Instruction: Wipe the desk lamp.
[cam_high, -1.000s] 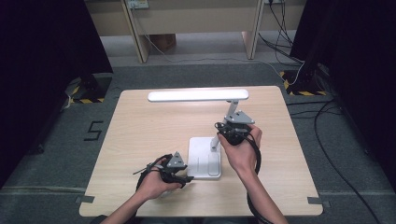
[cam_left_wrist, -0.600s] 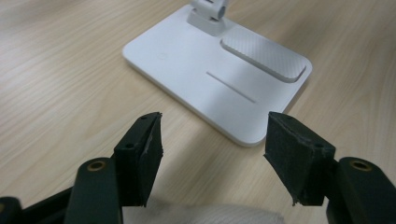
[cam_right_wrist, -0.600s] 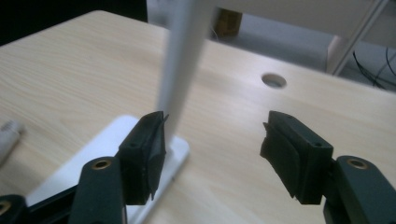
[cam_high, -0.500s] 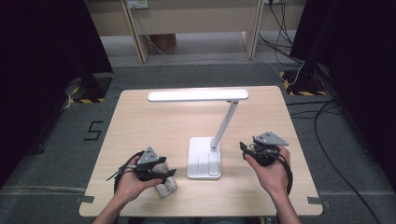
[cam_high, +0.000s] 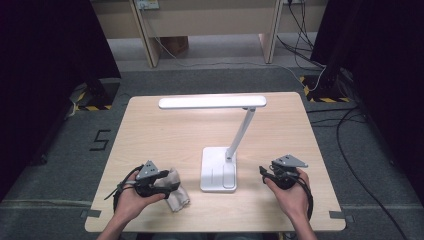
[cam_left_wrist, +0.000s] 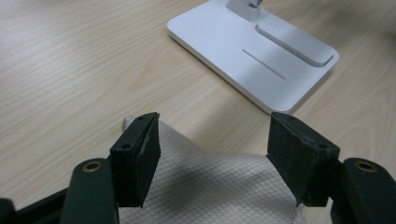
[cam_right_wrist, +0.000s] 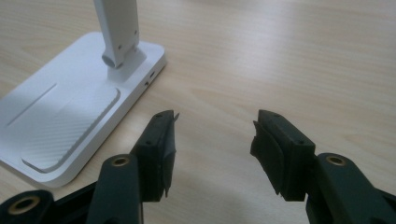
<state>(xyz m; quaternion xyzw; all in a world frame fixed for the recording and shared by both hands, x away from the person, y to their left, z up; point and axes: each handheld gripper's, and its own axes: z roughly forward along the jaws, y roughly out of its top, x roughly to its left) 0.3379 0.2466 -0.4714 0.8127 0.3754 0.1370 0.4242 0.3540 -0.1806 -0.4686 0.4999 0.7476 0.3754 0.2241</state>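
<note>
Now both claws are withdrawn from the lamp, with the cloth set down.

Since a second ago I have pulled the right claw off the lamp arm and lowered it to the surface; its jaws stand wide, nothing between them. The left claw has just been opening and straddles the white cloth without pressing it, near the lamp's base. I judge the wiping finished. The cloth's near edge is cut off in the left gripper view and partly hidden under my hand from above.
</note>
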